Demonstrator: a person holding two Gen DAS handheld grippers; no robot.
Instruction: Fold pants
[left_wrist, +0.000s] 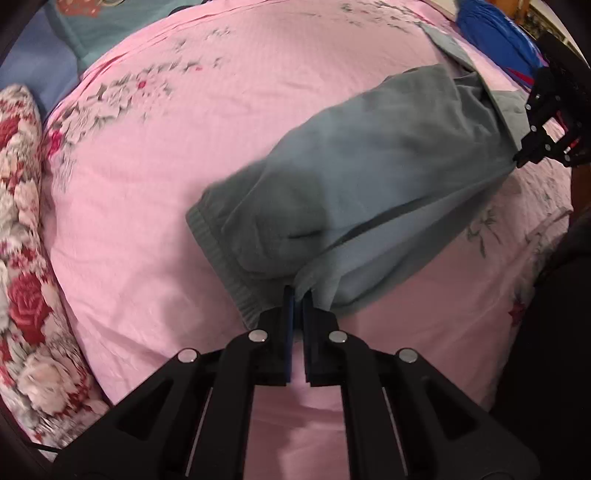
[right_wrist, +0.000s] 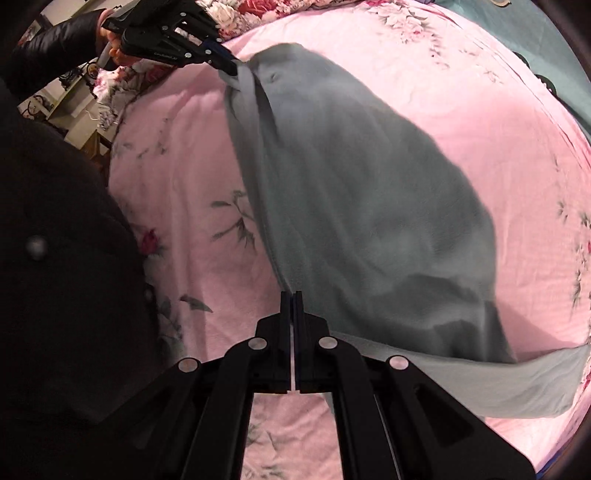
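My left claw (left_wrist: 297, 291) is pressed together on an edge of the pants (left_wrist: 369, 184), pinching grey cloth between its blue pads (left_wrist: 289, 314) just beside the ribbed waistband (left_wrist: 210, 236). My right claw (right_wrist: 292, 295) is likewise pressed together, pinching another edge of the pants (right_wrist: 369, 203) at its fingertips. In the left wrist view the right claw (left_wrist: 522, 157) shows at the far right edge, its tip on the cloth, so that the pants hang stretched between the two claws above the bed (left_wrist: 147, 184). In the right wrist view the left claw (right_wrist: 231, 68) shows at the upper left, gripping the far corner of the cloth, with a hand (right_wrist: 110, 44) in a dark sleeve (right_wrist: 48, 48) behind it. The pants are grey, partly doubled over, with a paler inner face showing near the left claw and a lower flap (right_wrist: 498, 384) trailing onto the bed (right_wrist: 480, 110) at the right of the right wrist view. The bed carries a pink sheet printed with flowers. A quilt (left_wrist: 22, 240) with red and white roses lies along the left edge of the left wrist view. A blue garment (left_wrist: 495, 33) lies on the bed at the upper right of the left wrist view, well apart from the left claw. Both pictures are blurred.
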